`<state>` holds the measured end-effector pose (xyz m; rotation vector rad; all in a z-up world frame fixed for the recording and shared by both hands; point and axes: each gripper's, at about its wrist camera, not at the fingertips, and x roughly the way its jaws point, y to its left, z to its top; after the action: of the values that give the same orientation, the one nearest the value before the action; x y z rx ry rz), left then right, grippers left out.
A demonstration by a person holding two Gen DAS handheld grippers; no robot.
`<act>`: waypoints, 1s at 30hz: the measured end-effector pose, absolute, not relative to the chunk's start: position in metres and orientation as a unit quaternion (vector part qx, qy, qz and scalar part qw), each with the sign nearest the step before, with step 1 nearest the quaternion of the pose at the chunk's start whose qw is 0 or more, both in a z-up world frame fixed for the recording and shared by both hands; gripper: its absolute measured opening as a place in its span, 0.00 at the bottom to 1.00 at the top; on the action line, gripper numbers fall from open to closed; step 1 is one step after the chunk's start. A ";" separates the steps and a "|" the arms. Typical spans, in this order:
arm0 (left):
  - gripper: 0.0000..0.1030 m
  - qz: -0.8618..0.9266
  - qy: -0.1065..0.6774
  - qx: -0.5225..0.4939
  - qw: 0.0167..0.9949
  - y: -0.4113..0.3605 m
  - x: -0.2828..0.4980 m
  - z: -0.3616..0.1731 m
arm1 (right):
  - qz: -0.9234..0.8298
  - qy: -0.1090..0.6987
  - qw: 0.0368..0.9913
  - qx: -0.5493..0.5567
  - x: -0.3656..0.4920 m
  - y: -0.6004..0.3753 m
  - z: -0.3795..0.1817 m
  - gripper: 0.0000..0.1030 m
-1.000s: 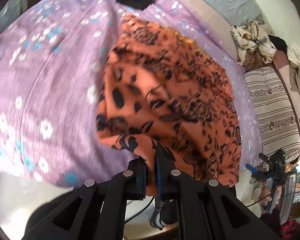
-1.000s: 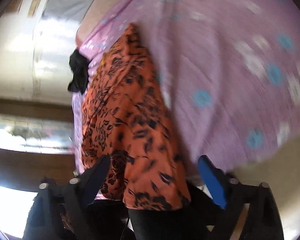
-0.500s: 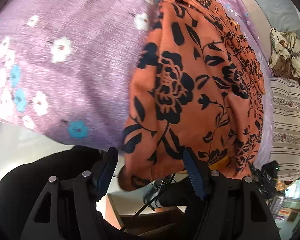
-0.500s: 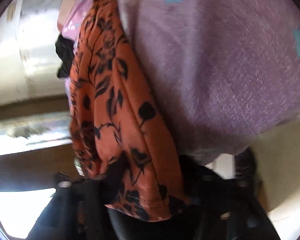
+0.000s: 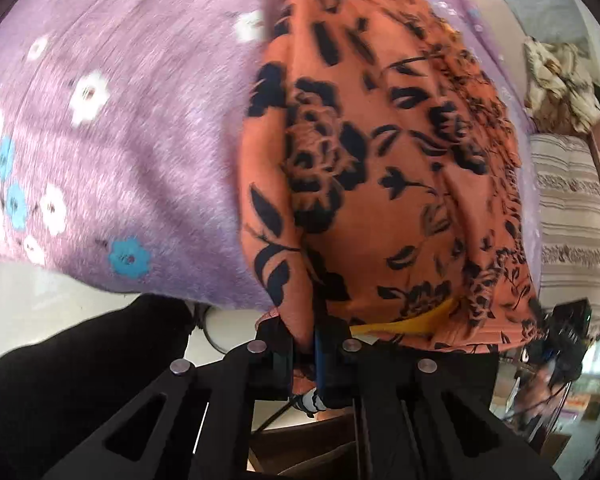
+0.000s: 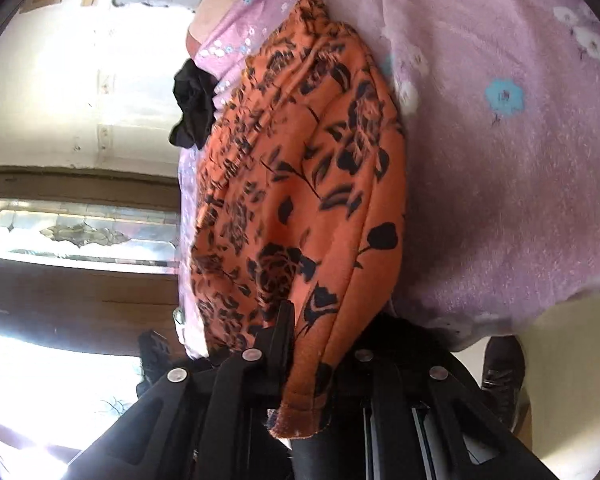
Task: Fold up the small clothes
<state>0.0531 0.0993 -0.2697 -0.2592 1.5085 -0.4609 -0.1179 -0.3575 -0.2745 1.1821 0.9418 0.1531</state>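
An orange garment with a black flower print (image 5: pixel 380 160) lies on a purple flowered bedspread (image 5: pixel 120 140), its near edge hanging over the bed's front edge. My left gripper (image 5: pixel 304 344) is shut on the garment's near left corner. In the right wrist view the same garment (image 6: pixel 300 200) runs away from me, and my right gripper (image 6: pixel 312 360) is shut on its near hem, which hangs below the fingers. A yellow inner layer (image 5: pixel 412 322) shows at the hem.
A black cloth (image 6: pixel 192 104) lies at the bed's far end. A striped cushion (image 5: pixel 572 220) and a crumpled cream cloth (image 5: pixel 560 76) lie to the right of the bed. The person's dark legs (image 5: pixel 80 380) and a shoe (image 6: pixel 500 376) stand at the bed's front edge.
The left gripper, open half a second ago, has shut on the garment's near corner. The right gripper has shut on the hem; one second ago it was open.
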 end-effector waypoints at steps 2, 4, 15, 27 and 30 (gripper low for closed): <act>0.07 -0.220 0.663 -0.130 0.704 0.100 0.062 -0.252 | 0.071 0.410 0.737 0.533 -0.116 -0.369 -0.256 0.13; 0.07 -0.242 0.639 -0.147 0.715 0.100 0.077 -0.225 | 0.075 0.392 0.748 0.530 -0.105 -0.381 -0.234 0.12; 0.07 -0.252 0.558 -0.166 0.773 0.047 0.276 -0.138 | 0.019 0.304 0.775 0.554 0.065 -0.475 -0.191 0.12; 0.08 -0.188 0.578 -0.207 0.767 -0.019 0.439 -0.236 | -0.095 0.318 0.732 0.595 0.248 -0.526 -0.307 0.12; 0.10 -0.187 0.579 -0.254 0.752 -0.015 0.449 -0.251 | -0.076 0.310 0.707 0.631 0.254 -0.536 -0.327 0.13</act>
<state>0.4488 -0.0149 -0.2506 -0.5551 1.2635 -0.4092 0.2538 -0.5360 -0.3267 1.4014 0.6879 -0.1693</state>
